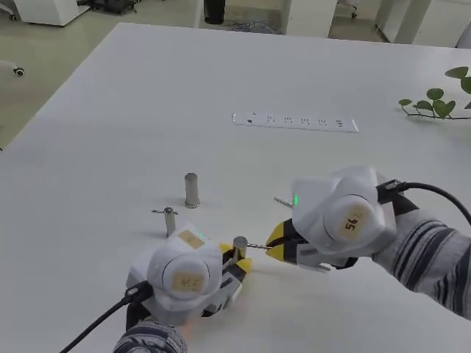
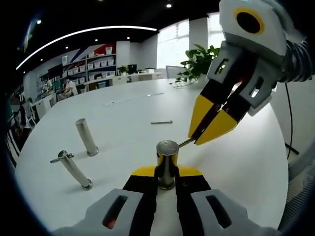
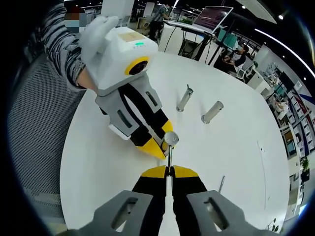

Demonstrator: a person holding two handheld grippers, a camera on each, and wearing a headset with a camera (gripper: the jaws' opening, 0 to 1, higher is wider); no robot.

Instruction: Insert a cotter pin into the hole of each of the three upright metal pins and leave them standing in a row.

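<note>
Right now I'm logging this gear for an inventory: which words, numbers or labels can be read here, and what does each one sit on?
"95", rotated, possibly "56": on the tan label of the right gripper.
Too blurred to read: the print on the tan stickers of the left gripper.
Too small to read: the markings on the power strip.
Too blurred to read: the screen of the monitor.

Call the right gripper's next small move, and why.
Probably push the thin metal cotter pin straight ahead. The right gripper is shut on it, its tip meets the side of the short silver upright metal pin, which the left gripper clamps, and it does not look through yet.
</note>
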